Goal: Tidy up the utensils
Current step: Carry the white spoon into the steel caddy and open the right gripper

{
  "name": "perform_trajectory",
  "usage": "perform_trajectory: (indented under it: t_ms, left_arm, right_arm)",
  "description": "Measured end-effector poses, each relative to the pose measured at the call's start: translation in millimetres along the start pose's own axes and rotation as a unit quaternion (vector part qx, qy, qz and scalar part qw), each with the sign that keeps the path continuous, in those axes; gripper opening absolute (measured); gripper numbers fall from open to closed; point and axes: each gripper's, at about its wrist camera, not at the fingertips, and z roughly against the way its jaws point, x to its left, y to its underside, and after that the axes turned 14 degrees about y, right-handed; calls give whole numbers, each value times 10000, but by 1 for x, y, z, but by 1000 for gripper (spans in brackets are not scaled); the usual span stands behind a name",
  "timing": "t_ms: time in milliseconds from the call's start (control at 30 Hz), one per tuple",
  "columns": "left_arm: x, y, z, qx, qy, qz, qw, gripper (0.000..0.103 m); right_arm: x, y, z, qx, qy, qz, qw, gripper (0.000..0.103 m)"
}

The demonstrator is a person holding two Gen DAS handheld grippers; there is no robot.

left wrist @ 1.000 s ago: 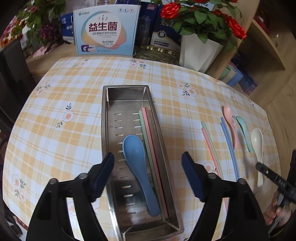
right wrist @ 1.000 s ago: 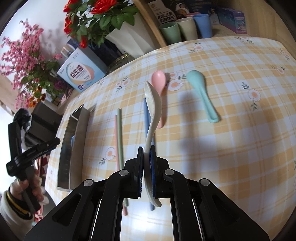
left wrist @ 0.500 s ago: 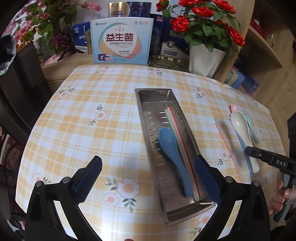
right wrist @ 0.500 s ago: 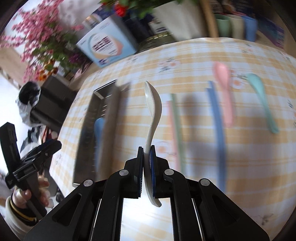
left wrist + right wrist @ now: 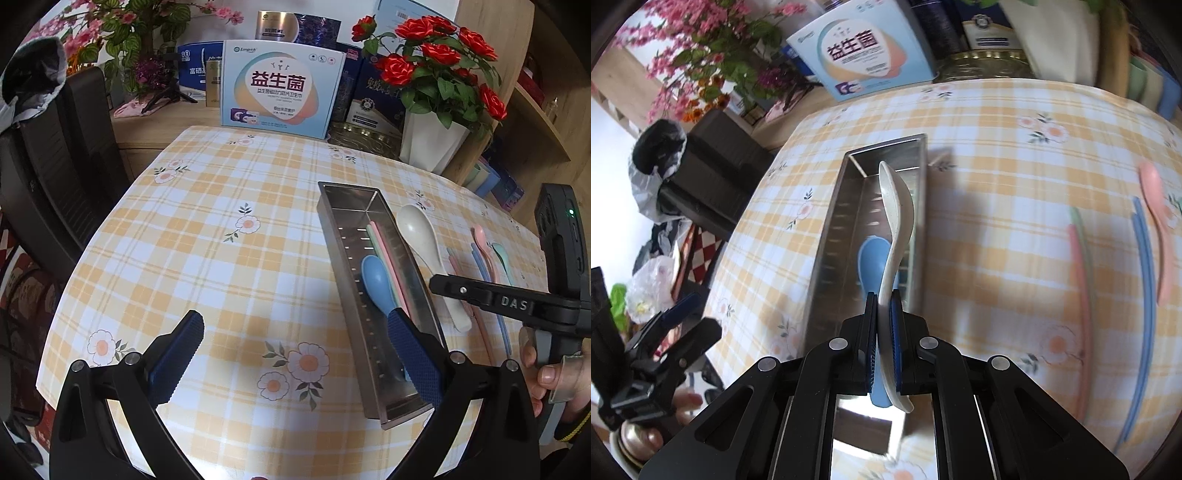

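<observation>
Steel tray (image 5: 827,236) holds blue spoon (image 5: 871,258) beneath gripped white spoon (image 5: 897,206).

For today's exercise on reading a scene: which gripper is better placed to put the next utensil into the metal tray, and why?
Right. The right gripper is shut on the white spoon, held above the metal tray. The left gripper is open and holds nothing.

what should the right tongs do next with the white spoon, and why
Probably lower the white plastic spoon into the long stainless steel tray and then open. The right tongs are shut on its handle, with its bowl over the tray's interior, above the blue plastic spoon lying inside. The left tongs hang open over the tablecloth, holding nothing.
</observation>
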Motion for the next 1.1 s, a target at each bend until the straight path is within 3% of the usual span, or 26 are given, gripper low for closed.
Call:
perform_trajectory:
  t_ms: [333, 567, 833, 1100]
  left_arm:
    - [10, -1, 3, -102, 68, 171, 9998, 97]
    - [10, -3, 2, -113, 108, 208, 9997, 97]
    - [4, -5, 1, -126, 98, 215, 9996, 97]
    - [-17, -12, -1, -168, 44, 76, 9998, 97]
  right_arm:
    - [19, -34, -36, 127, 450, 41, 9989, 7]
    - [23, -46, -48, 237, 538, 87, 9982, 9]
    - [17, -49, -36, 12, 355, 83, 9993, 9]
    - [-16, -40, -9, -288, 346, -100, 9989, 9]
